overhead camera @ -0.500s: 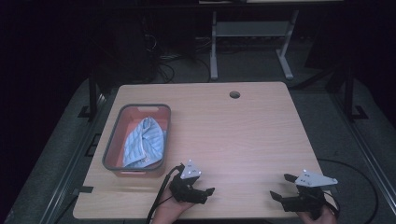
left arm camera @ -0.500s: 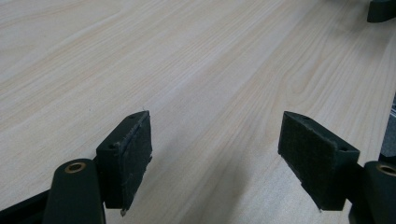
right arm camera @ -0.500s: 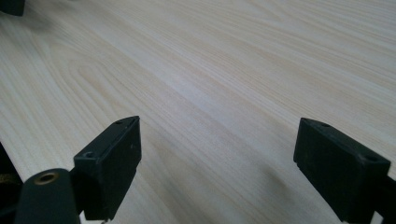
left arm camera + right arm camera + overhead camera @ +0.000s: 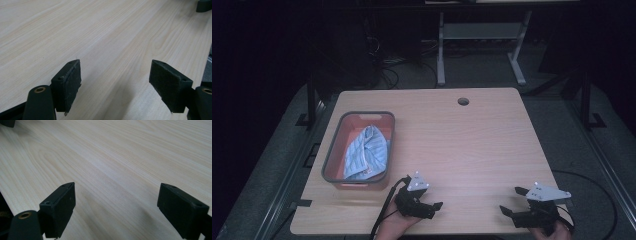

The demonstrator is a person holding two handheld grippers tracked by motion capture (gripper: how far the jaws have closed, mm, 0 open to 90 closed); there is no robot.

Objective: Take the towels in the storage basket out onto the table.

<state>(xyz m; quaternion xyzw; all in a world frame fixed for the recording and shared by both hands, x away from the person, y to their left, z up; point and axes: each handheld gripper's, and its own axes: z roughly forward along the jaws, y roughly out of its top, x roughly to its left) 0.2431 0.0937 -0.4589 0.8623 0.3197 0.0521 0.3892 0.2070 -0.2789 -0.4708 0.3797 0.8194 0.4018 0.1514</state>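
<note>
A grey-rimmed red basket (image 4: 332,150) stands on the left half of the wooden table (image 4: 472,145), and a crumpled blue striped cloth (image 4: 364,152) lies inside it. Near the table's front edge my left gripper (image 4: 434,209) rests low, held by a hand, its jaws pointing right. In the left gripper view the gripper (image 4: 115,82) stands open over bare wood with nothing between the pads. My right gripper (image 4: 511,201) sits at the front right with its jaws pointing left. Seen in its own view, this gripper (image 4: 116,206) is open and empty.
A round cable hole (image 4: 463,101) is near the table's far edge. Cables trail from both grippers off the front edge. Beyond the table lie a dark floor with cables and a metal stand (image 4: 482,35). Bare wood stretches between the basket and the right edge.
</note>
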